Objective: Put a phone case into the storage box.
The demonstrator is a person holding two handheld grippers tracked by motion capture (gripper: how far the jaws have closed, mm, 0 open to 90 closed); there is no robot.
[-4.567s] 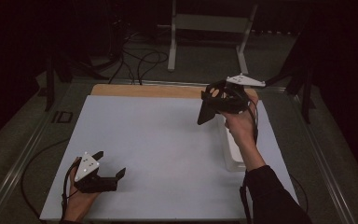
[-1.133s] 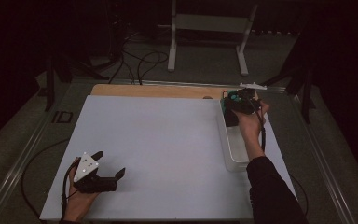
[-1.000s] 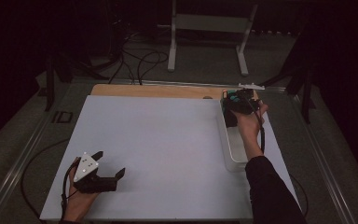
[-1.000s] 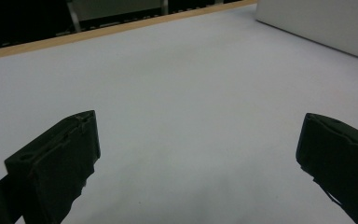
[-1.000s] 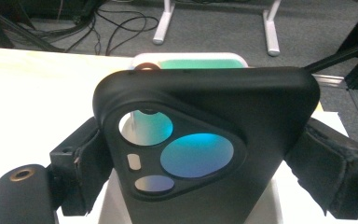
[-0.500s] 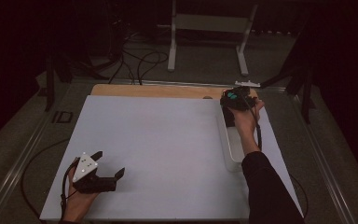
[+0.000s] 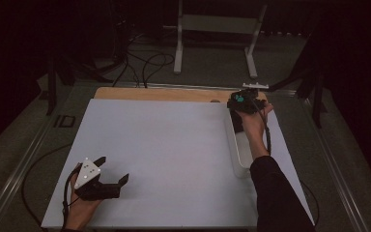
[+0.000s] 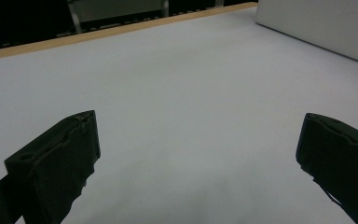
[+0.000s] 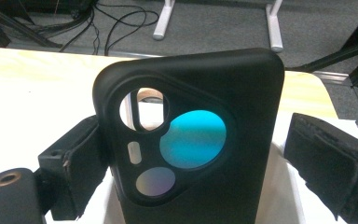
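Phone case [image 9: 191, 140] stood upright in the white tray [image 7: 239, 145] by the mat's [image 7: 164, 154] right edge, between the right gripper's [image 7: 241, 104] just-widened jaws, a gap on one side. Left gripper [image 7: 108, 186] rested wide on open mat.

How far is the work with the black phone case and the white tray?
Done: the black rubber phone case stands in the long white plastic tray. In hand: the right gripper jaws have just been opening around it. Left: withdrawing. The left gripper rests open.
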